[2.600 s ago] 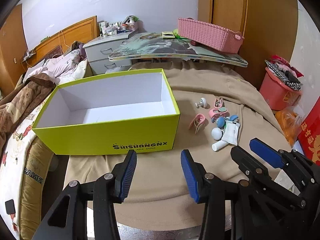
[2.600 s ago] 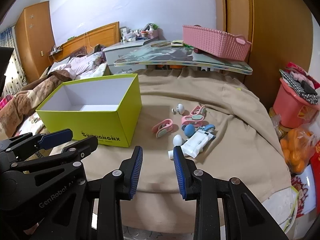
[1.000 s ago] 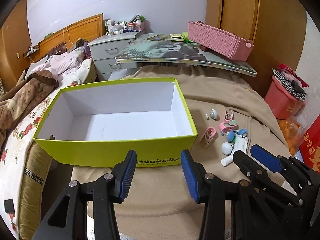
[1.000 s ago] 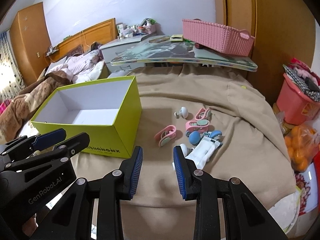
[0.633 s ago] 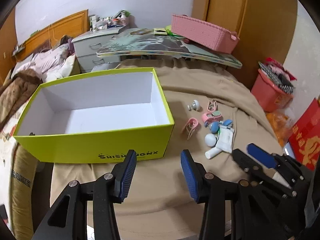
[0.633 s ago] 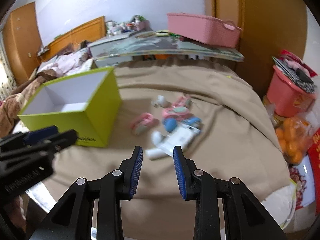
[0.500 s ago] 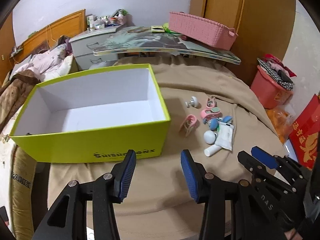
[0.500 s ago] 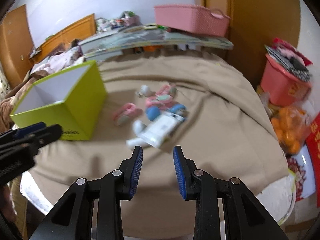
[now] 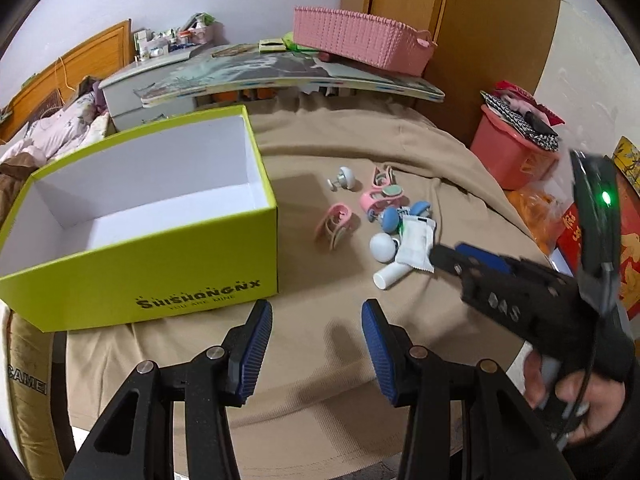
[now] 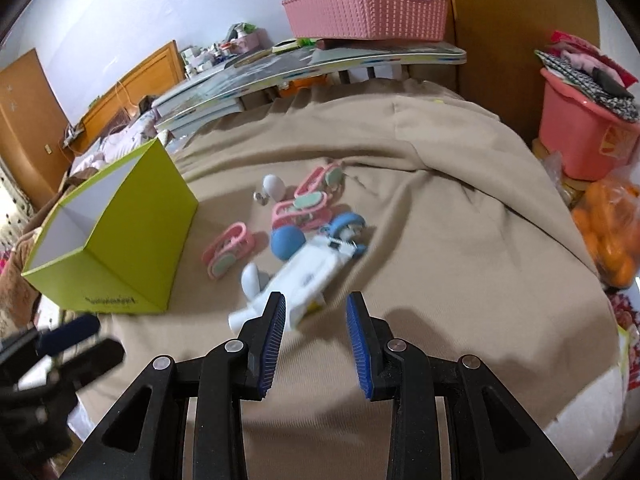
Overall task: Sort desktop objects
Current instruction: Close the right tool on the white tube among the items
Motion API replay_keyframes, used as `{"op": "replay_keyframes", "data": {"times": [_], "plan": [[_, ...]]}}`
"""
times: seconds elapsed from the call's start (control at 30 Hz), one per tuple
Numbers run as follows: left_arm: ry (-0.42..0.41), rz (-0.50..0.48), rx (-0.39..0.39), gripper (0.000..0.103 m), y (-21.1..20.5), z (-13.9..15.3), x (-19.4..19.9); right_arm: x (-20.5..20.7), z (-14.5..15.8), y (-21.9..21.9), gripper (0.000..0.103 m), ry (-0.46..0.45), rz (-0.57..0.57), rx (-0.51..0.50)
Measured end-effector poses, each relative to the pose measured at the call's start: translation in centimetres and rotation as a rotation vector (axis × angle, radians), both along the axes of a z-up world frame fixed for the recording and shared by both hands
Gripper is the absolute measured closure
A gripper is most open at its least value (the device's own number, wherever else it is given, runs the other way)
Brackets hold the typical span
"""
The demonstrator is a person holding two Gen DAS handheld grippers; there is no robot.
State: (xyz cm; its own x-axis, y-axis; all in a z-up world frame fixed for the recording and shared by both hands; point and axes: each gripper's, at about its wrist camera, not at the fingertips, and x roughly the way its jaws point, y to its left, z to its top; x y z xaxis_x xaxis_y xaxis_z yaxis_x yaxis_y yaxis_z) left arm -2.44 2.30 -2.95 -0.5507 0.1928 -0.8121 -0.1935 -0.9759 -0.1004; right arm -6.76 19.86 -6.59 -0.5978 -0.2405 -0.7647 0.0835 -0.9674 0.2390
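The right gripper (image 10: 314, 330), jaws apart and empty, should straddle the white squeeze tube (image 10: 298, 280) across its width, clear of the blue round knob (image 10: 287, 243); the left gripper (image 9: 316, 342) waits, also apart, near the lime-green cardboard box (image 9: 160, 280).

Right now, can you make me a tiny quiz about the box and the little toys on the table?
1. True or false: the green box already has toys inside.
2. Which thing lies nearest the right gripper: A) white tube, B) pink basket, C) red bucket?
3. Fill in: both grippers' jaws stand ____.

Key: 1 false, it is empty. 2 A. 3 open, holding nothing; the left gripper too.
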Motion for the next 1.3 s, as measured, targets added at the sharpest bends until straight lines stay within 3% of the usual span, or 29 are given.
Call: {"op": "replay_keyframes", "data": {"times": [0.53,0.57,0.63,0.97,1.07,1.13,1.3], "plan": [[-0.035,-0.023,0.023,0.056,0.3,-1.1,-0.5,-3.1,-0.5,-1.1,0.07,-0.037,0.018,0.019],[-0.035,-0.024,0.024,0.056,0.3,-1.0,-0.5,-3.3,-0.5,-1.4,0.07,-0.039,0.023,0.031],[-0.036,-0.021,0.03,0.056,0.2,-1.0,-0.5,-3.8,-0.5,-1.8,0.058,-0.047,0.024,0.049],[-0.062,-0.012,0.043,0.056,-0.1,-1.6,-0.9,-4.4,-1.1,-2.0,0.058,-0.04,0.019,0.058],[-0.068,-0.015,0.04,0.056,0.0,-1.7,-0.9,-4.0,-0.9,-2.1,0.072,-0.011,0.021,0.082],[-0.07,-0.019,0.038,0.056,0.1,-1.8,-0.8,-3.8,-0.8,-2.2,0.09,-0.001,0.02,0.095],[-0.069,-0.02,0.033,0.056,0.2,-1.8,-0.7,-3.4,-0.7,-1.7,0.095,0.01,0.017,0.074]]}}
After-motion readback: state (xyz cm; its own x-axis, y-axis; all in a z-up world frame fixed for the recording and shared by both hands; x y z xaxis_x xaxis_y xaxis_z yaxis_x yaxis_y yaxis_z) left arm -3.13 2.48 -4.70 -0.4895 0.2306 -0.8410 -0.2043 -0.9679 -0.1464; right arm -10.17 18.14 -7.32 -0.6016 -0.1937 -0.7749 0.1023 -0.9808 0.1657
